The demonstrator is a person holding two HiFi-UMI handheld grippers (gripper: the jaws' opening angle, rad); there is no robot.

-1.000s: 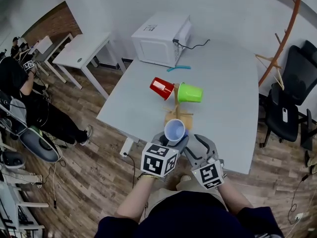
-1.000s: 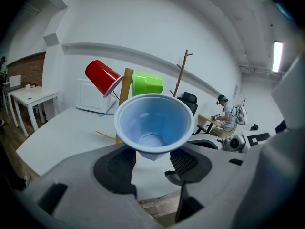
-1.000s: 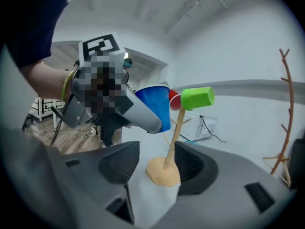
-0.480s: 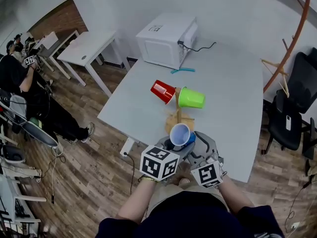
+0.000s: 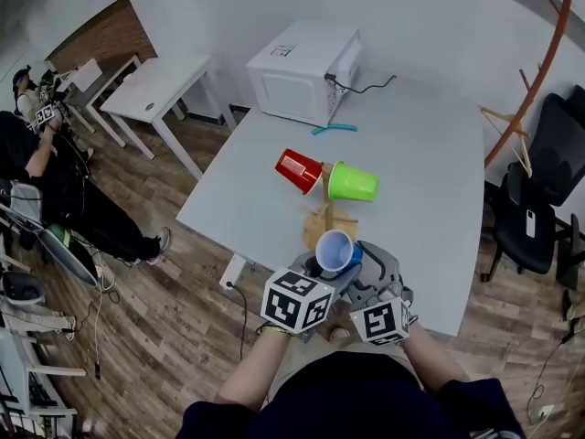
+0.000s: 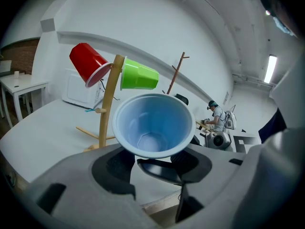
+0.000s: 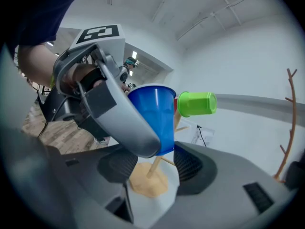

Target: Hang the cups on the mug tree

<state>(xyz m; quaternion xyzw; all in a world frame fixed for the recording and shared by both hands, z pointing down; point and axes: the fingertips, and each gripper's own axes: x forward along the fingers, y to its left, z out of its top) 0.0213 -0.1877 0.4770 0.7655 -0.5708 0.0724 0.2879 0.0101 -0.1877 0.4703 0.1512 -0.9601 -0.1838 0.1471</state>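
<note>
Ahead of the left gripper's (image 6: pixel 152 163) fingers and off to their left, a red plastic cup (image 6: pixel 88 63) sits tilted on an upper peg of the slim wooden mug tree (image 6: pixel 108 104). A lime-green plastic cup (image 6: pixel 138 77) hangs on the opposite peg, closer to the fingers' line. A short bare peg (image 6: pixel 99 110) shows lower on the trunk. The left fingers are clamped on a light-blue plastic cup (image 6: pixel 151 125), whose long axis runs along them, with its mouth turned back toward the person and its base toward the tree. The right gripper (image 7: pixel 155 163) is pressed in close on the right. Its jaws have just been opening, and the blue cup's base sits between the pads without being squeezed. The left hand therefore carries the cup, and it likely has to swing the mouth round toward that free peg before pushing forward and left.
</note>
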